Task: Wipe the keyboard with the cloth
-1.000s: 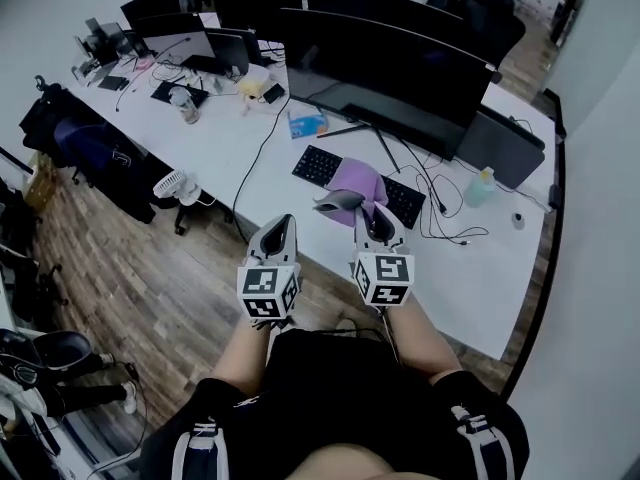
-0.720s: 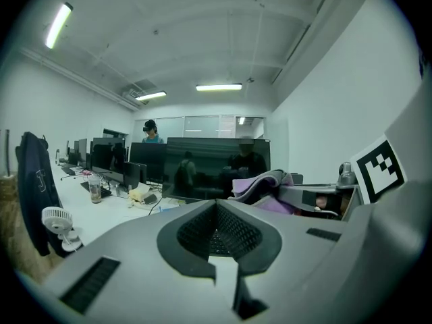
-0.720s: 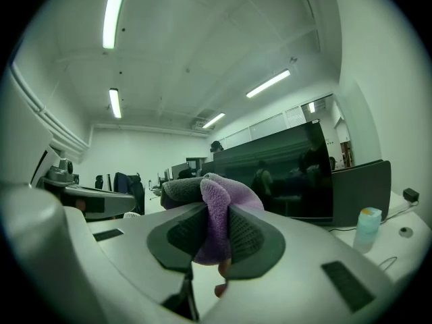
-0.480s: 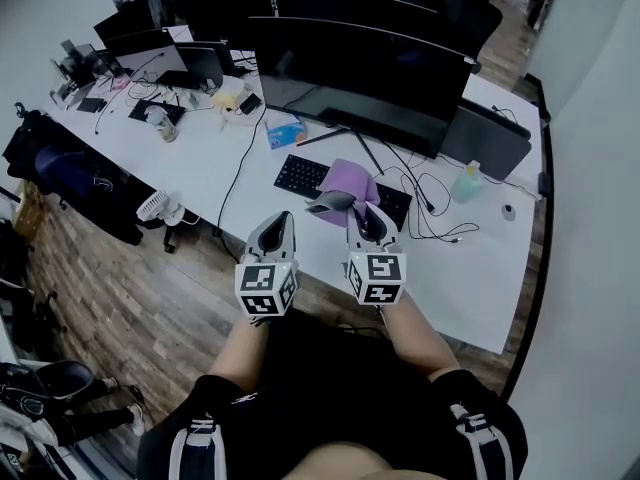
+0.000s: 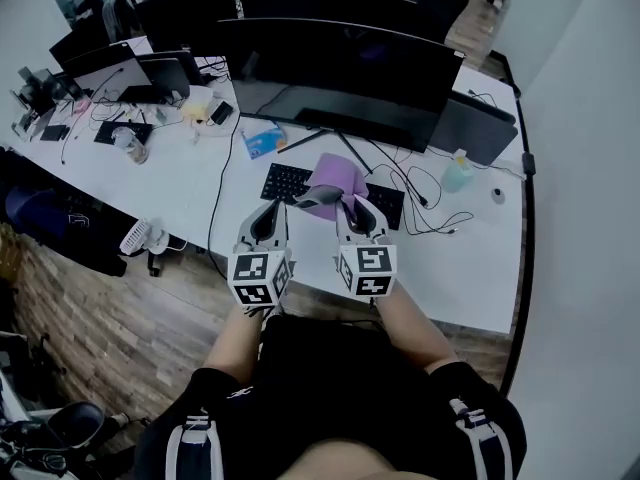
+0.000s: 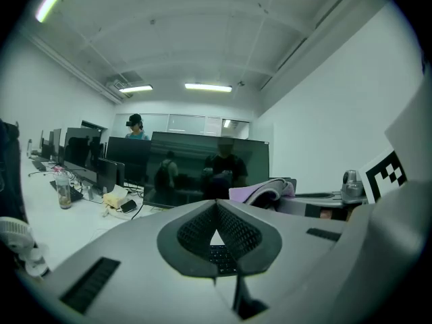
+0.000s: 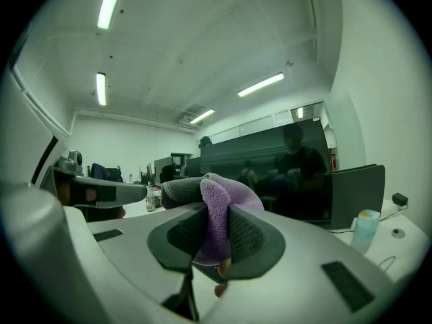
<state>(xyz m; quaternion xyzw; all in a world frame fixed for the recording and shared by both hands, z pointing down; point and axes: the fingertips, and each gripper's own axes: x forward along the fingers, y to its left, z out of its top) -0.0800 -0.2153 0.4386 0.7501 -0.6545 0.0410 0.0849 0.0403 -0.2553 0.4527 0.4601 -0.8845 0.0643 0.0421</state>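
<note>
Over keyboard (image 5: 284, 181), right hand-held gripper (image 5: 352, 206) pinches purple cloth (image 5: 335, 176); left hand-held gripper (image 5: 277, 209) closed.

- Long white desk (image 5: 470, 268) runs from 9 o'clock to 4 o'clock across the head view.
- Flat black keyboard (image 5: 285, 181) lies near the desk's front edge, about midway along.
- Wide black monitor (image 5: 330, 78) stands at 12 o'clock of the keyboard.
- Flat blue packet (image 5: 262, 140) lies at 11 o'clock of it.
- Thin black cables (image 5: 430, 208) sprawl at 3 o'clock.
- Pale green translucent bottle (image 5: 456, 173) stands at 2 o'clock, beyond the cables.
- Clear plastic bottle (image 5: 128, 144) stands well apart at 9 o'clock.
</note>
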